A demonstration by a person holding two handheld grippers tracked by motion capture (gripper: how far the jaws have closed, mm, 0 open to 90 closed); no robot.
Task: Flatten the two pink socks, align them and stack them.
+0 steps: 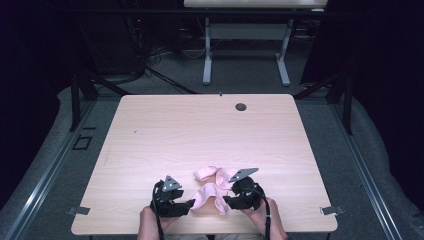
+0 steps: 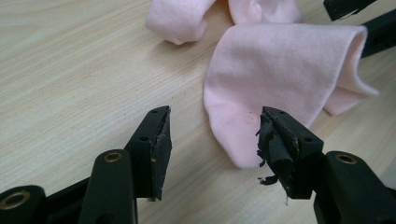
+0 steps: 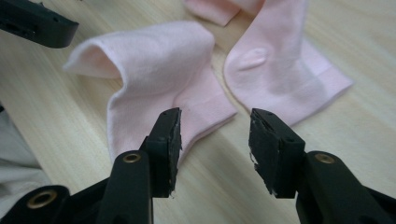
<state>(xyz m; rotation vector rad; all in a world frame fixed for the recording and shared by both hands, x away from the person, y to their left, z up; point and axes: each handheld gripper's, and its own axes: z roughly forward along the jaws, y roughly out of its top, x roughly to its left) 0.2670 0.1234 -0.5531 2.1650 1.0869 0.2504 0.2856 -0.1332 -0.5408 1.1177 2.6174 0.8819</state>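
Two pale pink socks lie on the wooden table [image 1: 200, 130] near its front edge. The nearer sock [image 1: 207, 196] [image 2: 280, 70] [image 3: 154, 60] has one end folded up in a hump. The farther sock [image 1: 206, 173] [image 2: 180, 18] [image 3: 280, 60] lies just behind it. My left gripper [image 1: 187, 204] [image 2: 212, 135] is open, low over the table, with the nearer sock's rounded end between its jaws and untouched. My right gripper [image 1: 227, 201] [image 3: 215, 135] is open too, at the other side of that sock, its jaws just short of the sock's edge.
A dark round hole [image 1: 241, 106] sits in the table near its far edge. Small metal brackets [image 1: 79, 210] [image 1: 332, 210] stick out at both front corners. A second white-legged table [image 1: 245, 30] stands behind on the grey floor. The person's hands come in over the front edge.
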